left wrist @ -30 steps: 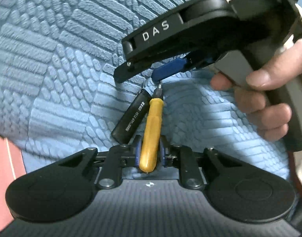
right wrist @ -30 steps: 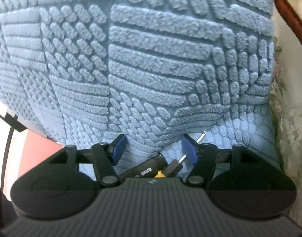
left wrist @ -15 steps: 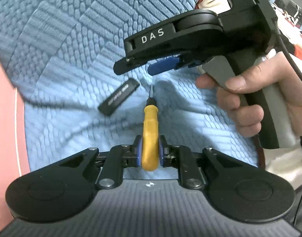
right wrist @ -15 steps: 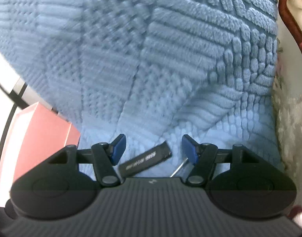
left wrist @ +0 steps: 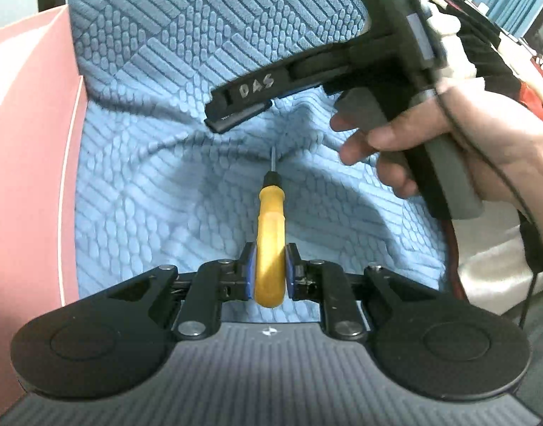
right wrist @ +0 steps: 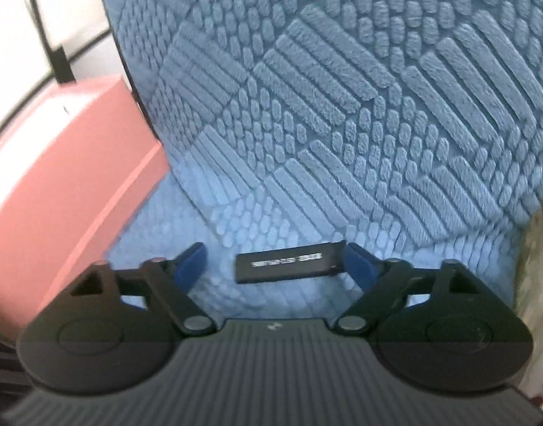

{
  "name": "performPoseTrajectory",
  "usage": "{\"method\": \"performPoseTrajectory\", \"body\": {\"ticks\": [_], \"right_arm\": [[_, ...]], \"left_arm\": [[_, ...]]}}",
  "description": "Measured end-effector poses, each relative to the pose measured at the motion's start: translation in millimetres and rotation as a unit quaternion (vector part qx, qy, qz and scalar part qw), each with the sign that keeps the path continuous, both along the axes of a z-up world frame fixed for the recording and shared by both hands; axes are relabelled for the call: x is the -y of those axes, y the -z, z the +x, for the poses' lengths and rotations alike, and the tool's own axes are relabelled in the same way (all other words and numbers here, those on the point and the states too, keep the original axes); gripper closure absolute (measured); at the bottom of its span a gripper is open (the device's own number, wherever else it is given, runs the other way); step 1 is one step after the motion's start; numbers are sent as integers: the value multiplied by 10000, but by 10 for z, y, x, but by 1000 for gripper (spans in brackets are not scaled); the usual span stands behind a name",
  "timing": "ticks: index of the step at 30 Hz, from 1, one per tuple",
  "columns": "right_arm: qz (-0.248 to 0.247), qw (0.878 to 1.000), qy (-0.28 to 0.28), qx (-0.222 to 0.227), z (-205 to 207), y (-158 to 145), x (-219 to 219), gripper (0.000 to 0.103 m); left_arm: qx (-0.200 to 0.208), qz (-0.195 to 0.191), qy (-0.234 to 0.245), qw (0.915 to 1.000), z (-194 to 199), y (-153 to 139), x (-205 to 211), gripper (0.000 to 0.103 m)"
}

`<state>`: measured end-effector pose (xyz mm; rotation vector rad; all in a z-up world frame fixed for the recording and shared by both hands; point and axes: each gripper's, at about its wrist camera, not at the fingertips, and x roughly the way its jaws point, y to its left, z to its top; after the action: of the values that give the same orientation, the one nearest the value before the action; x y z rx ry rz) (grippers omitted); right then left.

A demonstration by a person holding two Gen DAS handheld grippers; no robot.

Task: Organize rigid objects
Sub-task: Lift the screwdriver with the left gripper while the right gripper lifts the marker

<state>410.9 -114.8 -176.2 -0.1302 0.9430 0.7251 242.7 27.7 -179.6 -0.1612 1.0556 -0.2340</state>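
My left gripper [left wrist: 269, 275] is shut on the yellow handle of a screwdriver [left wrist: 270, 227], whose metal tip points away over the blue textured cushion [left wrist: 158, 184]. My right gripper [right wrist: 275, 266] is open, its blue pads wide apart. A black bar with pale lettering [right wrist: 289, 262] lies across between them, its right end against the right pad. In the left wrist view the right gripper [left wrist: 243, 106] hovers above the cushion beyond the screwdriver tip, and the black bar [left wrist: 236, 119] shows just under its finger.
A pink box [left wrist: 26, 163] stands at the left edge of the cushion; it also shows in the right wrist view [right wrist: 65, 174]. The person's right hand [left wrist: 459, 145] holds the right gripper's handle. A pale patterned fabric [right wrist: 534, 248] lies at the right.
My left gripper has lifted and drawn back with the screwdriver. The right gripper has moved over the black bar, which now lies between its open pads.
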Motion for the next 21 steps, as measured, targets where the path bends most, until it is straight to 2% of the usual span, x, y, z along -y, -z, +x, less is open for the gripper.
{"method": "performPoseTrajectory", "body": {"ticks": [4, 9, 11, 14, 17, 21], "right_arm": [[-404, 9991, -161, -21, -4, 222, -209, 16], [-506, 9982, -272, 185, -58, 324, -367, 14], [-586, 9971, -343, 329, -76, 454, -408, 14], [-524, 9978, -252, 305, -149, 483, -476, 13], [-526, 9981, -154, 292, -156, 419, -408, 18], [-514, 9985, -8, 185, -95, 419, -424, 18]], "left_arm": [[-51, -92, -76, 9999, -19, 71, -5, 83], [-72, -121, -100, 9999, -18, 81, -18, 83], [-95, -117, -145, 9998, -13, 98, -36, 83], [-169, -100, -205, 9996, 26, 152, -57, 83], [-175, -40, -188, 9997, 43, 175, -47, 83], [-258, 28, -164, 9995, 53, 231, -42, 83]]}}
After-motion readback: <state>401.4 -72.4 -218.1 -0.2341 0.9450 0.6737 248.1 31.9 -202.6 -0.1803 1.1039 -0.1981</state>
